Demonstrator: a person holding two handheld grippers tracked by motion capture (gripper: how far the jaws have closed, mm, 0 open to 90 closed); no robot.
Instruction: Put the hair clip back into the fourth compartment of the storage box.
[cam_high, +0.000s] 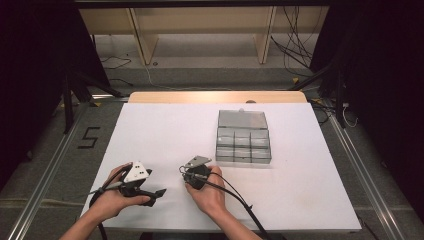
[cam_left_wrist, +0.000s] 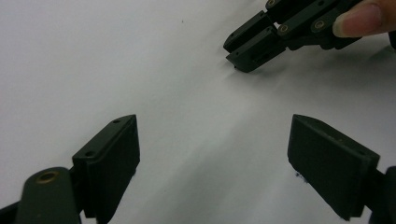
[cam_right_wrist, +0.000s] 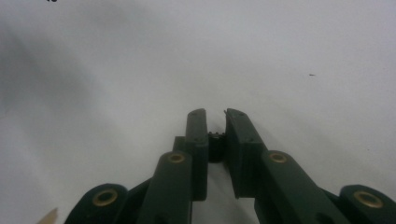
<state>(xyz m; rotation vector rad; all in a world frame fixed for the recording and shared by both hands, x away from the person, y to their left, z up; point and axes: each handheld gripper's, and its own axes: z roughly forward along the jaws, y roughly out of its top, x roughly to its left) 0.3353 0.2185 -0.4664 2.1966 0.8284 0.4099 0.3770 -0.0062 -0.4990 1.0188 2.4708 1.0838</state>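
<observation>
A person holds one tool in each hand at the near edge of a white counter (cam_high: 165, 130). The left tool (cam_high: 159, 193) lies low on the counter and points to the right. Its two black jaws are wide apart with nothing between them. The right tool (cam_right_wrist: 215, 122) is near it, also low on the counter. Its jaws are almost together, with just a thin gap, and they hold nothing. A clear box (cam_high: 243, 137) with small rooms inside sits farther back on the right side of the counter, well apart from both tools. Its lid is open and stands up behind it
</observation>
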